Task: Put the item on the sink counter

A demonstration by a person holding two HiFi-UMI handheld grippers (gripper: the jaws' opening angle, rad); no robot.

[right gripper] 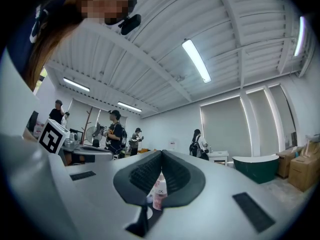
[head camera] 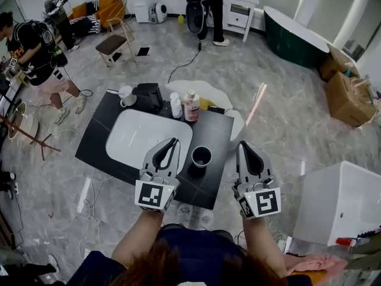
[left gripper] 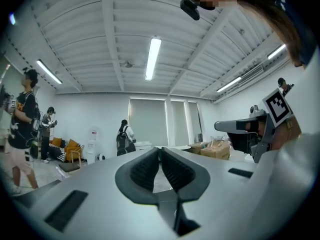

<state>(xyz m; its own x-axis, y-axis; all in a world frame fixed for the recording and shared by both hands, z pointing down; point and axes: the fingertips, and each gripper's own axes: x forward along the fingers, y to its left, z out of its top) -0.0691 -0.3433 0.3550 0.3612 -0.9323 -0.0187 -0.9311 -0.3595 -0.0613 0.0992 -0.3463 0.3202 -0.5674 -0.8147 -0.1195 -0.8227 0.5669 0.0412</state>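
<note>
A black sink counter [head camera: 104,130] with a white basin [head camera: 140,137] lies below me. At its back stand a white mug [head camera: 126,95], a black box [head camera: 149,94], a white bottle [head camera: 176,106] and a pink bottle [head camera: 191,106]. A black cup [head camera: 201,157] stands near the front edge. My left gripper [head camera: 174,142] [left gripper: 160,150] hovers over the basin's front right, shut and empty. To the right of the cup, my right gripper [head camera: 241,143] [right gripper: 161,153] is also shut on nothing. The pink bottle [right gripper: 159,194] shows through the gap below its jaws.
A white cabinet [head camera: 339,201] stands at the right and cardboard boxes [head camera: 348,97] lie further back. A green bathtub [head camera: 294,37] sits at the far right. People stand at the left [head camera: 36,58] and far back [head camera: 208,5]. Cables [head camera: 184,64] trail over the floor.
</note>
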